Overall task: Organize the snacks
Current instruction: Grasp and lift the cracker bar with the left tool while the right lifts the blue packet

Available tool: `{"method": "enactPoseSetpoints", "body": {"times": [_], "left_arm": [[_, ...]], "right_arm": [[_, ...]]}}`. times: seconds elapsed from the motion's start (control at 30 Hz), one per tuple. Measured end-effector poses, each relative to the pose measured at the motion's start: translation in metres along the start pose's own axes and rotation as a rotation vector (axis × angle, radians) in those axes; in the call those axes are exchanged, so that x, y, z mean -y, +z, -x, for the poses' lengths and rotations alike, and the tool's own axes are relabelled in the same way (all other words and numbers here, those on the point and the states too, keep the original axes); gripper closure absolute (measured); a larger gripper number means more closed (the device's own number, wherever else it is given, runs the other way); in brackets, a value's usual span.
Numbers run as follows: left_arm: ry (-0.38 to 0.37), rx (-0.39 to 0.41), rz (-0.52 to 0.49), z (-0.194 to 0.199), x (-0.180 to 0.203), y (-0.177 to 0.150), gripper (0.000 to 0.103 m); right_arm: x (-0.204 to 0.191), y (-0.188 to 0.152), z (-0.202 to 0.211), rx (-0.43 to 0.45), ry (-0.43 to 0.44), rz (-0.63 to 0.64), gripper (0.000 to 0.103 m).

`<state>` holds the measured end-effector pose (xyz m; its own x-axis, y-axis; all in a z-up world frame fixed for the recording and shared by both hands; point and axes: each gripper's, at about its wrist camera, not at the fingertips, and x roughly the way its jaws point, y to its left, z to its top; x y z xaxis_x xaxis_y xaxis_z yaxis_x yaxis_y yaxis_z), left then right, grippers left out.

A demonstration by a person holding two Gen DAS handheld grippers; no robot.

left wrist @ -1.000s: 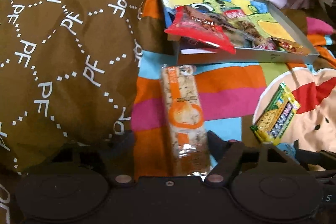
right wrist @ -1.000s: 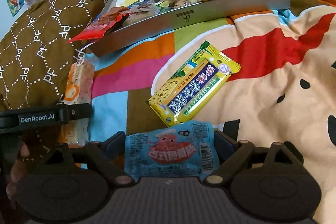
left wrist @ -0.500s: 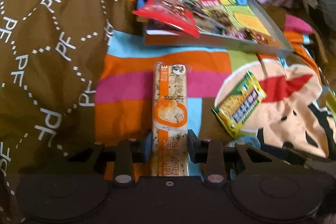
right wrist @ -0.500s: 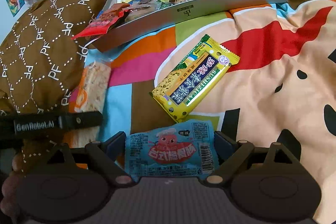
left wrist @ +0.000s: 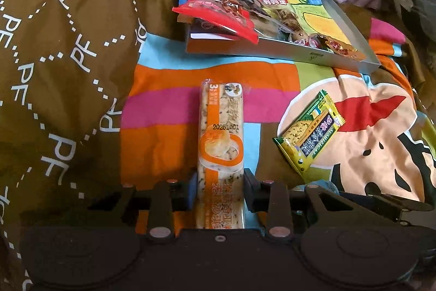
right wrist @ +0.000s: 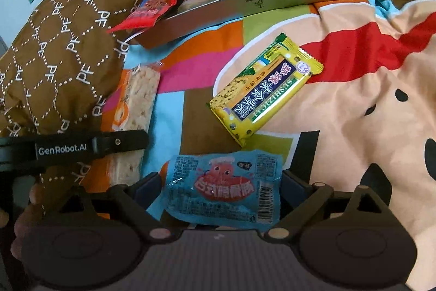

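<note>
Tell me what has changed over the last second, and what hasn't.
The left hand-held gripper closed its jaws from wide apart onto the long orange snack bar, which it now grips at its near end. The right hand-held gripper has its jaws opening slightly around the blue snack packet, not visibly pressing it. The yellow-green cracker packet, the grey tray and the red packet over its rim stayed put.

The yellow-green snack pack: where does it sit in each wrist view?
Left wrist: yellow-green snack pack lies right of centre, on the blanket.
Right wrist: it lies centre, above the blue packet.
Shared landmark: the grey tray, beyond it in both.
</note>
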<state>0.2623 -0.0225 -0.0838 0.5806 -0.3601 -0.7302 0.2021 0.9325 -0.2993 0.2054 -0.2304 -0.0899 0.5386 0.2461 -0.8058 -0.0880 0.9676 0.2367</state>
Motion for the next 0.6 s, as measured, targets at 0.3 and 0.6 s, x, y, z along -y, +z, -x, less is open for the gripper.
{"method": "enactPoseSetpoints", "body": {"times": [0.3,0.6], "left_arm": [[0.001,0.002,-0.001,0.001,0.0,0.0,0.068],[-0.011,-0.013,0.024,0.004,0.001,0.001,0.068]], "right_arm": [[-0.014,-0.004,-0.003,-0.014,-0.052,0.104,0.01],[-0.013,-0.004,0.011,-0.007,-0.042,0.111,0.014]]}}
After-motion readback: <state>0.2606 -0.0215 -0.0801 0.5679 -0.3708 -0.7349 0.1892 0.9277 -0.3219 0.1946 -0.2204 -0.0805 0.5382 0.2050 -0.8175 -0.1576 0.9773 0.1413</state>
